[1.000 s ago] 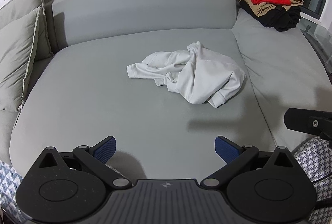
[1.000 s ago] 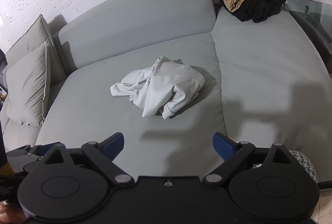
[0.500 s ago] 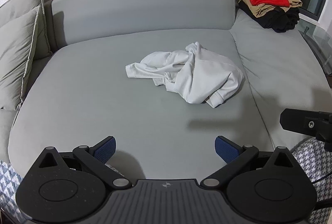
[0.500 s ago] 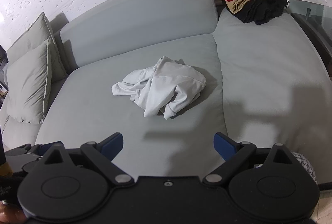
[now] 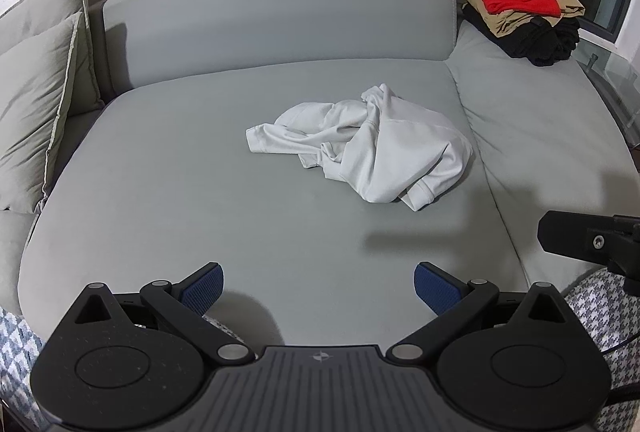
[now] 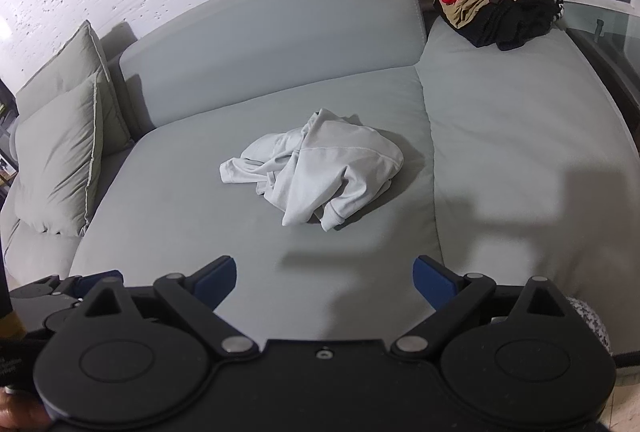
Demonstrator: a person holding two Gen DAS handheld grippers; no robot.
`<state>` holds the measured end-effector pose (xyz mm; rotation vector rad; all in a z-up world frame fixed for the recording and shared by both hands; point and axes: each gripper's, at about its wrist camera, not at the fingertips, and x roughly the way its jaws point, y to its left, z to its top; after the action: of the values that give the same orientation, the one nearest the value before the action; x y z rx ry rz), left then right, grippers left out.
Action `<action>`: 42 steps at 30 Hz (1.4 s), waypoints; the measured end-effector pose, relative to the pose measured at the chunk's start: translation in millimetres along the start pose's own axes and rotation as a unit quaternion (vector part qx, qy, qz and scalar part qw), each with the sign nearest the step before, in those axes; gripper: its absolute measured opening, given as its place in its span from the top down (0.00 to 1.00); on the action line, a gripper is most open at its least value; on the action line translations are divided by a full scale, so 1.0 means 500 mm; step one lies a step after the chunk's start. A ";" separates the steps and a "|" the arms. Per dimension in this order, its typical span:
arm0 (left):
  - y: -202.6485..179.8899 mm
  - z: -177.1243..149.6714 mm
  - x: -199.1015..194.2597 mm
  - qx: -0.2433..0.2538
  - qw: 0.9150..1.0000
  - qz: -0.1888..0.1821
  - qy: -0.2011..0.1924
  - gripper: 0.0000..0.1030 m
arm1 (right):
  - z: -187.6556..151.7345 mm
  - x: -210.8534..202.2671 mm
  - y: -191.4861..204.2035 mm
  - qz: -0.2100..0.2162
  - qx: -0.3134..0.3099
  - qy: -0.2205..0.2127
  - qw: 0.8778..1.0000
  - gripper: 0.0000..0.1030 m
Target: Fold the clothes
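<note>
Jaws: both spread wide, holding nothing; left gripper (image 5: pixel 318 286) and right gripper (image 6: pixel 324 278) hang over the sofa's near edge, well short of the cloth, likely poised to reach in.
Seat: grey sofa cushion (image 5: pixel 192 200), broad and flat, a fair folding surface.
Garment: white top (image 5: pixel 372 144) lies crumpled mid-cushion, one cuff nearest; unfolded.
Far corner: stacked clothes (image 5: pixel 520 8), red on top, sit apart, seemingly a finished pile.

Crumpled garment (image 5: pixel 368 144) on the sofa seat (image 5: pixel 200 200) ahead of both grippers, cushions (image 5: pixel 36 104) far left, folded pile (image 5: pixel 524 8) far right behind.
</note>
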<state>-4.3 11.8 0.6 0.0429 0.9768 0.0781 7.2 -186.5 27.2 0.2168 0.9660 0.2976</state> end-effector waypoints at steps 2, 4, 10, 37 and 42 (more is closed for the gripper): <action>0.000 0.000 0.000 0.000 1.000 0.000 0.000 0.01 | 0.000 0.000 0.000 0.000 -0.001 0.000 1.000 0.07; 0.000 0.000 0.001 0.000 1.000 0.001 0.001 0.01 | -0.001 0.001 0.000 0.001 -0.001 0.001 1.000 0.07; 0.002 0.000 0.003 -0.001 1.000 0.002 0.001 0.01 | -0.002 0.003 0.000 0.001 -0.001 0.002 1.000 0.06; 0.144 0.042 0.132 -0.064 0.998 0.012 -0.023 0.29 | 0.121 0.201 0.020 -0.001 -0.035 -0.014 0.999 0.15; 0.151 0.058 0.163 -0.088 0.995 -0.010 -0.035 0.21 | 0.180 0.313 0.044 -0.014 -0.055 0.000 0.998 0.39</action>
<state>61.6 94.1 -45.1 -0.1249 0.8979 0.1427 162.2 -116.9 -37.2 0.1027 0.9496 0.3247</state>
